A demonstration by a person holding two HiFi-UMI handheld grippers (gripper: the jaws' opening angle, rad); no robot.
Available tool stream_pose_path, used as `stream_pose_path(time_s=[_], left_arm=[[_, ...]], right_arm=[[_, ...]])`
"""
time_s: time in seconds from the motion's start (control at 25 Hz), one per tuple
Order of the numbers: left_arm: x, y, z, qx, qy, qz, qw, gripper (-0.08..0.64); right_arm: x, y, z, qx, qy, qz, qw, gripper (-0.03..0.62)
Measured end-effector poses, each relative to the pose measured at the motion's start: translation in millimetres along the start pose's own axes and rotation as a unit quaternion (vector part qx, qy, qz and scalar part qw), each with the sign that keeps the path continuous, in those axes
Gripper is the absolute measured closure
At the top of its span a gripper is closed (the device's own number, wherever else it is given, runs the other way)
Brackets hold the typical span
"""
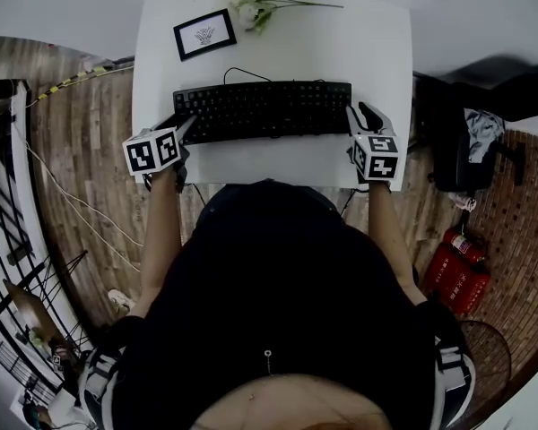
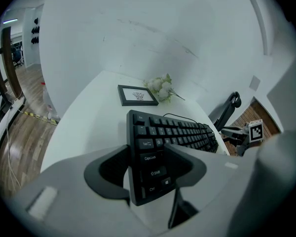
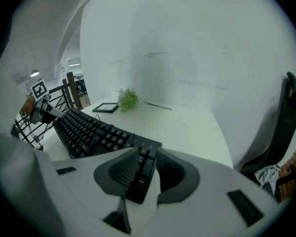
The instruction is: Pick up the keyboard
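The left gripper (image 2: pixel 147 154) is clamped on the left end of the keyboard (image 1: pixel 264 110), while the right gripper (image 3: pixel 142 164) straddles its right end with jaws apart. The keyboard lies across the white table (image 1: pixel 368 43) and looks rigid, light and long, so grips at both ends should keep it level.

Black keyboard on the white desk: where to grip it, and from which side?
Grip the black rectangular plastic keyboard by its two short ends, one tool from each side: it is long and thin, so a single mid grip would likely tip. The left tool is shut on the left end; the right tool straddles the right end, open.
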State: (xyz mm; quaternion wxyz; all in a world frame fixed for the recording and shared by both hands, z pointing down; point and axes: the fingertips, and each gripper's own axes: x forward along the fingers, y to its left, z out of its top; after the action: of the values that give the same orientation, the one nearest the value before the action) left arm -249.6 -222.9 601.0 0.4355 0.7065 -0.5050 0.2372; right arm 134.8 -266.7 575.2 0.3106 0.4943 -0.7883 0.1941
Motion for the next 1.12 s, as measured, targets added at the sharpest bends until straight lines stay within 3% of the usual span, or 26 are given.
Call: stream_pose_path(time_s=[0.2, 0.4, 1.12], left_arm=[[-1.6, -0.1, 2.5, 0.002, -0.003, 0.004, 1.0, 0.327], [-2.1, 0.4, 1.9, 0.002, -0.003, 0.007, 1.0, 0.328], [5.8, 4.4, -5.1, -0.006, 0.017, 0.013, 0.9997, 0.327]], right_arm=[[13.2, -7.5, -23.3, 0.032, 0.058, 0.035, 0.997, 0.451], [29.5, -1.2, -42.8, 0.09, 0.117, 0.092, 0.985, 0.425], [45.8, 0.3, -52.5, 0.166, 0.183, 0.142, 0.958, 0.411]])
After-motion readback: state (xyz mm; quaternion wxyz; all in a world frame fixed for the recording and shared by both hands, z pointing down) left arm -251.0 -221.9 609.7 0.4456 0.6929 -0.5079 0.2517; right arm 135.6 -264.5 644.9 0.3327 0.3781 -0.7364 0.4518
